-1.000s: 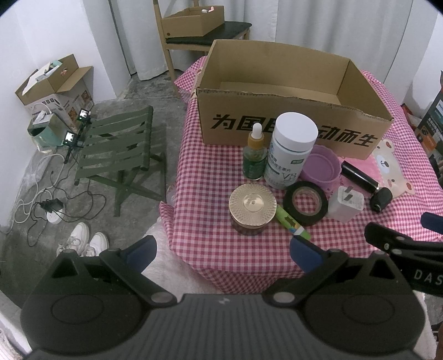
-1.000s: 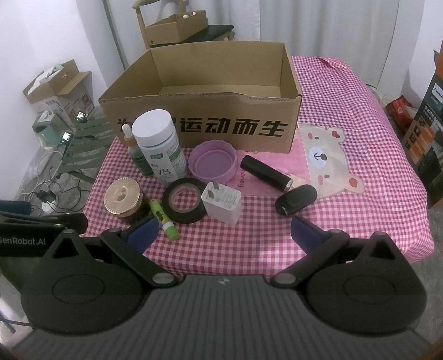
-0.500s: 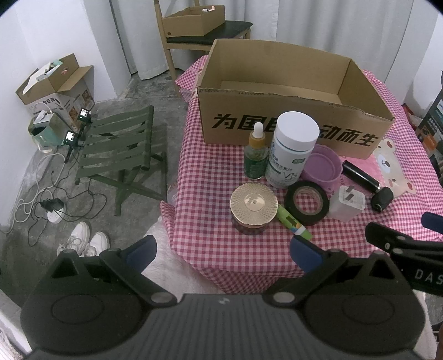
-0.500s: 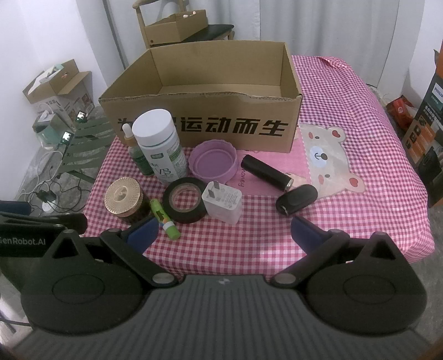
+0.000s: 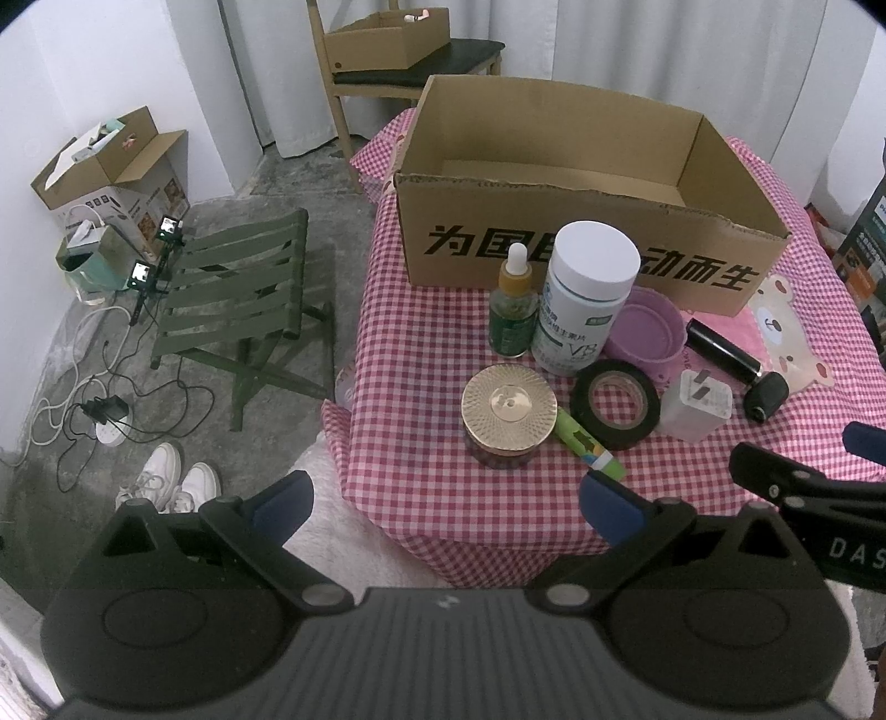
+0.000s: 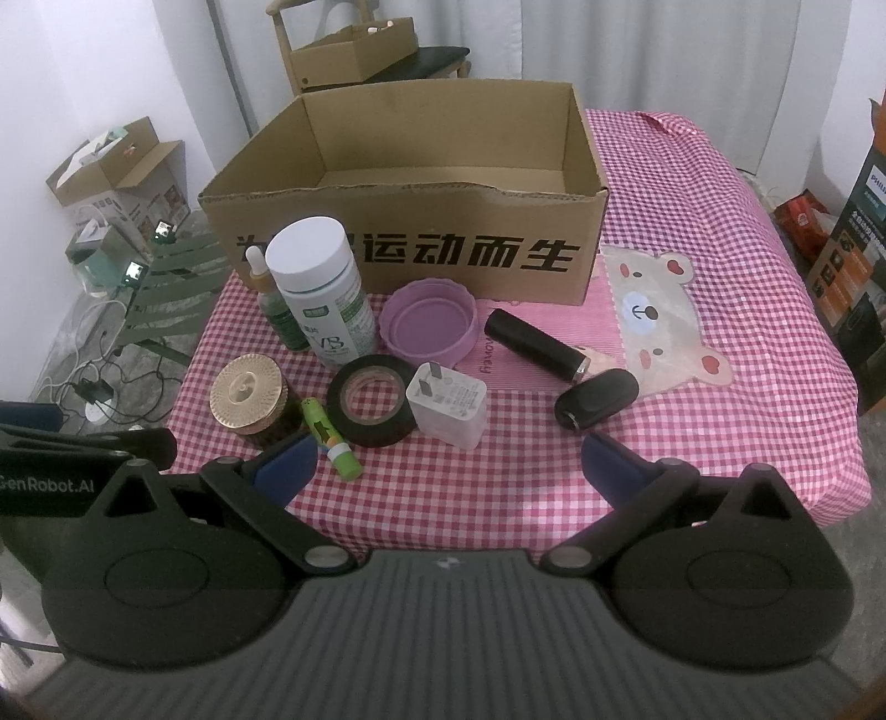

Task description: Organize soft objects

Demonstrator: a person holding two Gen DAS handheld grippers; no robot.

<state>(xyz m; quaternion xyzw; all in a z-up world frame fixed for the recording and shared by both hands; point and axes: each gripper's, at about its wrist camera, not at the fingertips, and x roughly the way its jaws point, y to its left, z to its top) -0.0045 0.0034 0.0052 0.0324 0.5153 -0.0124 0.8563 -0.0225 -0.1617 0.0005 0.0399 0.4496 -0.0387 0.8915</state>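
An open cardboard box (image 6: 404, 243) (image 5: 587, 260) stands at the back of a table with a pink checked cloth (image 6: 720, 221). In front of it lie a purple soft bowl (image 6: 429, 327) (image 5: 645, 335), a black tape roll (image 6: 370, 400) (image 5: 614, 403), a white charger (image 6: 448, 405), a white pill bottle (image 6: 321, 291), a dropper bottle (image 5: 512, 307), a gold-lidded jar (image 6: 248, 392) (image 5: 508, 407), a green tube (image 6: 331, 438), a black cylinder (image 6: 534, 343) and a black case (image 6: 595, 397). My left gripper (image 5: 443, 501) and right gripper (image 6: 446, 468) are both open and empty, held before the table's front edge.
A green folding stool (image 5: 238, 299), cables and white shoes (image 5: 166, 482) are on the floor at left. Cardboard boxes (image 5: 111, 160) stand by the wall. A chair with a box (image 5: 387, 39) is behind the table. Boxes (image 6: 853, 266) stand at right.
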